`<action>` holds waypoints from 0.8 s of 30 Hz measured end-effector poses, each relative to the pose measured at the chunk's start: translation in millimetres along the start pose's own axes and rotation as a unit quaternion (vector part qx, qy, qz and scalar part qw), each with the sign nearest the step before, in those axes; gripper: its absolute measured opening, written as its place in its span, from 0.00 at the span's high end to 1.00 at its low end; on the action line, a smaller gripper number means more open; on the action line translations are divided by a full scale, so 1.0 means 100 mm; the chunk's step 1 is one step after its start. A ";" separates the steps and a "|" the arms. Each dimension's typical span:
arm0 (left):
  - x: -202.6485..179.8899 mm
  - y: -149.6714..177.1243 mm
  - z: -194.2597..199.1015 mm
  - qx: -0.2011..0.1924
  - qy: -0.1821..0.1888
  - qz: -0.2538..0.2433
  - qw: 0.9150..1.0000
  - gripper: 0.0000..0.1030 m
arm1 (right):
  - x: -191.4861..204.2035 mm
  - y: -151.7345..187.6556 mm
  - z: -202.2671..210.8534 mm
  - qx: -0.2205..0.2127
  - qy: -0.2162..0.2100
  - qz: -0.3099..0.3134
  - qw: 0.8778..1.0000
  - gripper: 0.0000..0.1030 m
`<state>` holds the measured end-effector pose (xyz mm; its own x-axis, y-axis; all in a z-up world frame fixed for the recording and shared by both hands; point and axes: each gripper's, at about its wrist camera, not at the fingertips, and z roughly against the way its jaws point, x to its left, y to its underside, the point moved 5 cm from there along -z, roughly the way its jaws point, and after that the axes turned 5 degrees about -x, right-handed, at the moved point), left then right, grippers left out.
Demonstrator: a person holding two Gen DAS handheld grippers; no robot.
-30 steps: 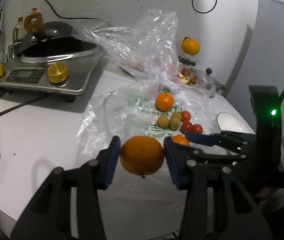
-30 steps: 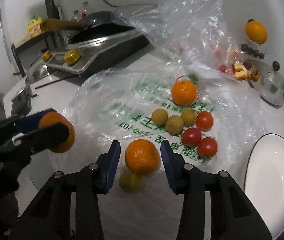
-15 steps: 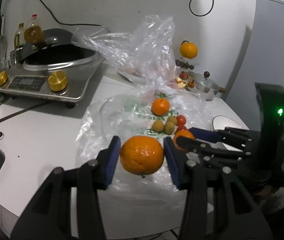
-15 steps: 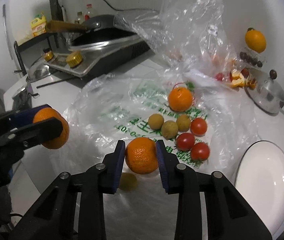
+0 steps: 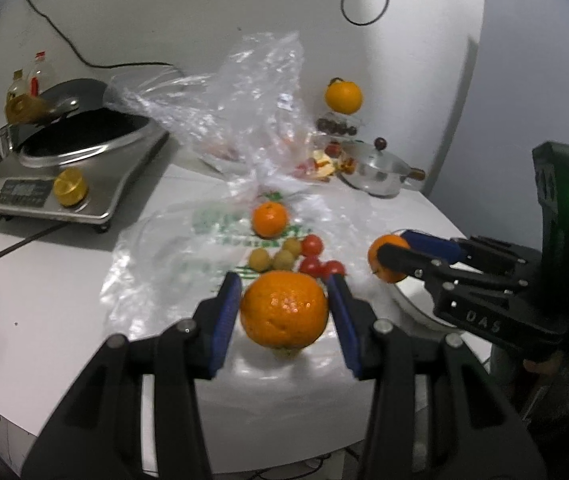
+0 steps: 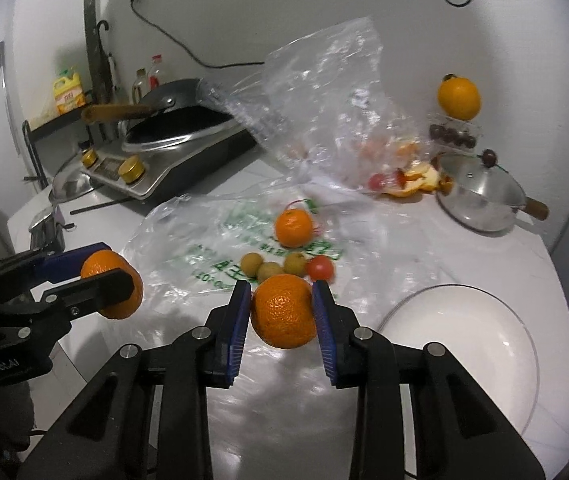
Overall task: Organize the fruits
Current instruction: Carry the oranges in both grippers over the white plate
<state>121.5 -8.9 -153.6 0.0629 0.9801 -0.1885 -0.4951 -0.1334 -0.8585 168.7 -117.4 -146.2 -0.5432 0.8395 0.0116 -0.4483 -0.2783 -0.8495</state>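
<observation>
A white worktop (image 5: 52, 292) carries a crumpled plastic bag (image 6: 212, 248), a white plate (image 6: 464, 332) and a stove (image 5: 64, 168) by the wall. Each gripper is lifted above it — the left gripper (image 5: 284, 314) pinches a large orange (image 5: 284, 314) between its jaws, the right gripper (image 6: 282, 312) a second orange (image 6: 282, 312).
</observation>
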 end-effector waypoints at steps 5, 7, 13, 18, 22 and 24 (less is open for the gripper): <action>-0.25 -0.03 -0.04 0.000 0.002 -0.012 1.000 0.55 | -0.23 0.05 0.16 -0.012 0.010 -0.013 1.000 0.67; -0.34 -0.05 -0.06 0.001 0.002 -0.017 1.000 0.55 | -0.33 0.07 0.21 -0.018 0.013 -0.020 1.000 0.67; -0.64 -0.06 -0.14 0.009 0.006 -0.030 1.000 0.55 | -0.65 0.14 0.35 -0.031 0.023 -0.037 0.999 0.67; -0.90 -0.08 -0.24 0.014 0.013 -0.040 0.999 0.55 | -0.93 0.22 0.47 -0.039 0.030 -0.046 0.998 0.67; -1.12 -0.07 -0.33 0.020 0.020 -0.050 0.998 0.55 | -1.12 0.30 0.55 -0.041 0.037 -0.054 0.997 0.67; -1.23 -0.06 -0.37 0.023 0.024 -0.054 0.998 0.55 | -1.21 0.34 0.58 -0.042 0.040 -0.058 0.997 0.67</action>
<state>148.9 -134.2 -143.0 0.1595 0.9800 -0.1192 -0.5216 -0.0189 -0.8530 177.8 -255.7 -145.5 -0.4304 0.8997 0.0728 -0.4427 -0.1402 -0.8856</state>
